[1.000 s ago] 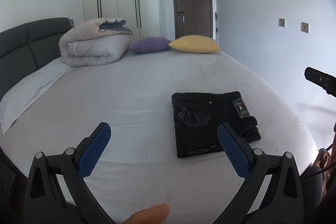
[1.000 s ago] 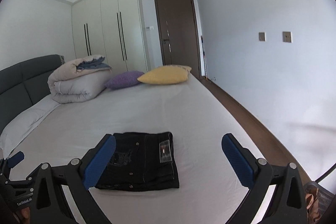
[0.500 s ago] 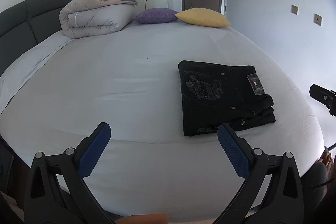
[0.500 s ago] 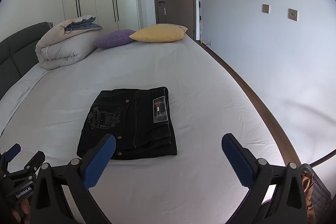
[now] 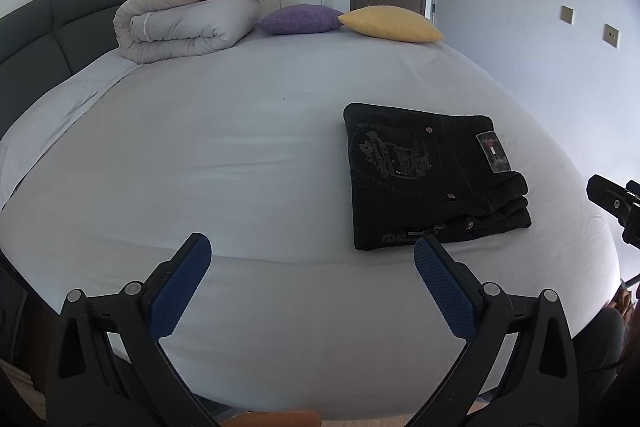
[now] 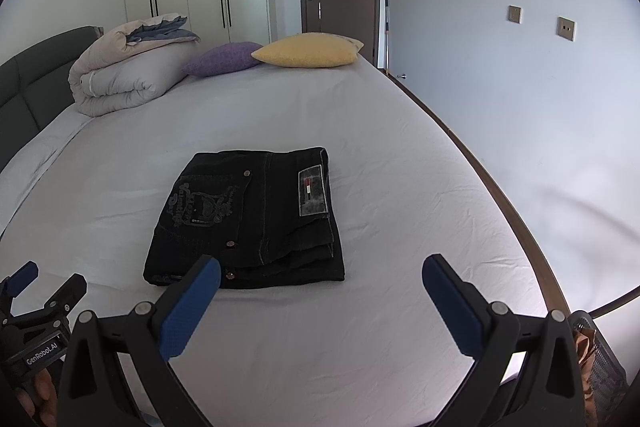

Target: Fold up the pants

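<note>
Black pants [image 5: 432, 179] lie folded into a compact rectangle on the white bed, with an embroidered back pocket and a grey label facing up. They also show in the right wrist view [image 6: 250, 215]. My left gripper [image 5: 312, 259] is open and empty, held above the near edge of the bed, left of the pants. My right gripper [image 6: 322, 275] is open and empty, held just short of the pants' near edge. Part of the right gripper [image 5: 616, 203] shows at the right edge of the left wrist view. The left gripper [image 6: 28, 291] shows at the lower left of the right wrist view.
The bed [image 5: 240, 155] has a dark headboard [image 5: 48, 39] on the left. A rolled duvet [image 5: 188, 19], a purple cushion [image 5: 300, 19] and a yellow cushion [image 5: 392, 23] lie at the far end. A wall [image 6: 520, 67] runs close along the bed's right side.
Both grippers have tilted down, so the bed and the pants sit higher and larger in both views. The pants have not moved. Both grippers stay open.
</note>
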Demonstrator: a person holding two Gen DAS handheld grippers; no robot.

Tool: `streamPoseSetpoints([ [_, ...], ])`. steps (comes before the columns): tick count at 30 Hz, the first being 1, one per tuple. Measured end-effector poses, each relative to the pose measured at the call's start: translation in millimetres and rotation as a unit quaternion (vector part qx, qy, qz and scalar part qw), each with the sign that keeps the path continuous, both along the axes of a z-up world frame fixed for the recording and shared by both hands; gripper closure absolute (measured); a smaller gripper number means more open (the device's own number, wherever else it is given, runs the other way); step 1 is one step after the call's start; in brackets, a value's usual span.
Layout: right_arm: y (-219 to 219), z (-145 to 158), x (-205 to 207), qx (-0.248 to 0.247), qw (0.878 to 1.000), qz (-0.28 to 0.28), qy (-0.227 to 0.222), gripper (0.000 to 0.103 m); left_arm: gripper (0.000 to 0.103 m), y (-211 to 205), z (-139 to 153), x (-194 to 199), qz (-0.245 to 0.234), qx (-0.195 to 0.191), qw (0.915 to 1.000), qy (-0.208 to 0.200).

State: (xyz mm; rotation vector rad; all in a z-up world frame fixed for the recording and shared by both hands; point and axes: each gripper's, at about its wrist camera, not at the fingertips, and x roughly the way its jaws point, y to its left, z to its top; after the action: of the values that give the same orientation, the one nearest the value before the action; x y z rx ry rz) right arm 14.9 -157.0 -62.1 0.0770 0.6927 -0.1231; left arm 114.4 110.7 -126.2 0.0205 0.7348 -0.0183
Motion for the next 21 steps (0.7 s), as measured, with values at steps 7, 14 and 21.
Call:
streamPoseSetpoints([
  [7, 4, -8, 4, -0.008, 1.0, -0.001, 0.017, 0.0, 0.0, -1, -6, 3, 0.001, 0.001, 1.0, 0.005],
  [14, 11, -15, 3, -0.01, 1.0, 0.006, 0.024, 0.0, 0.0, -1, -15, 6, 0.002, 0.002, 0.9999, 0.014],
  [21, 14, -18, 3, -0.01, 1.0, 0.006, 0.029, 0.0, 0.0, -2, -21, 9, -0.001, 0.002, 0.9998, 0.022],
])
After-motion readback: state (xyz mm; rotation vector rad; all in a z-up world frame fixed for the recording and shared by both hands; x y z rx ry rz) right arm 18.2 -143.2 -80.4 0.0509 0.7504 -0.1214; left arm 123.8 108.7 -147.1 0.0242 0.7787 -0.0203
